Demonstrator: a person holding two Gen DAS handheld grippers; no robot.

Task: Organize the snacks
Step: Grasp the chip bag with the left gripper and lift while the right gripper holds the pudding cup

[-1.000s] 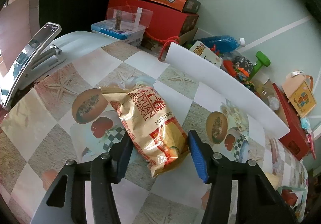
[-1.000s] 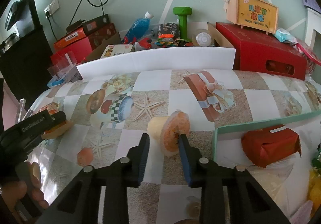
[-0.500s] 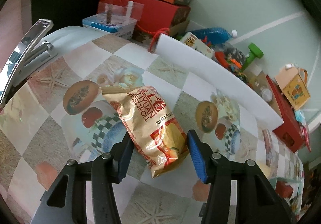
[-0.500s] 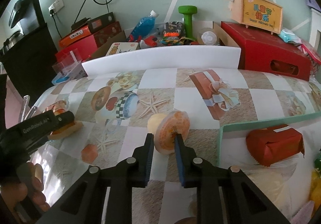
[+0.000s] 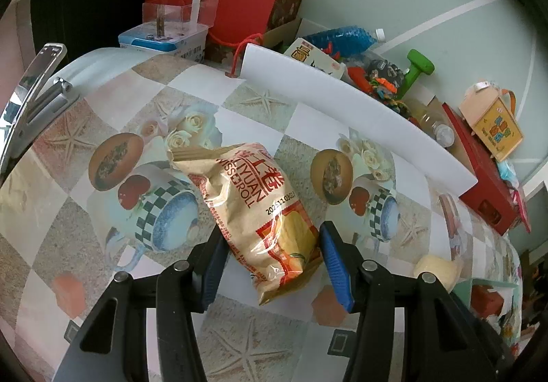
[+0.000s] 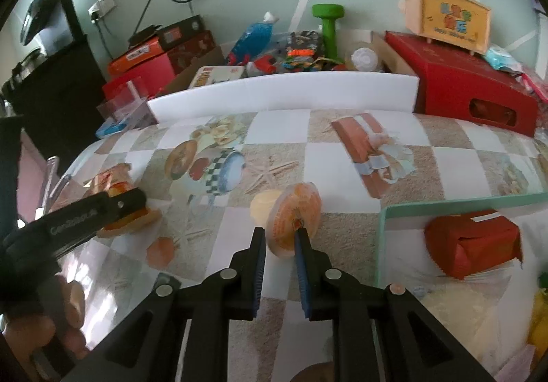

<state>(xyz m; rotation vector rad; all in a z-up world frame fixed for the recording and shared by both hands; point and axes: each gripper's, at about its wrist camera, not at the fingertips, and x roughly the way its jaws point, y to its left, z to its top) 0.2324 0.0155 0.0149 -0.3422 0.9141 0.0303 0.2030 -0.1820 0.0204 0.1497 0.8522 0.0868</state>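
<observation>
A tan and red Swiss-roll snack bag sits lengthwise between the fingers of my left gripper, which is shut on its lower half. In the right wrist view the same bag shows at the far left behind that gripper's black finger. My right gripper is shut on the orange lid rim of a yellow jelly cup that lies on its side on the tablecloth. The cup also shows at the right of the left wrist view. A green-rimmed box to the right holds a red packet.
A white foam board stands along the table's far edge, with red boxes, a green dumbbell and a blue bottle behind it. A metal clamp grips the left table edge. A hand holds the left gripper.
The right gripper's jaws have closed from either side of the jelly cup onto its lid rim. The left gripper, still holding the bag, has rolled slightly over the tablecloth.
</observation>
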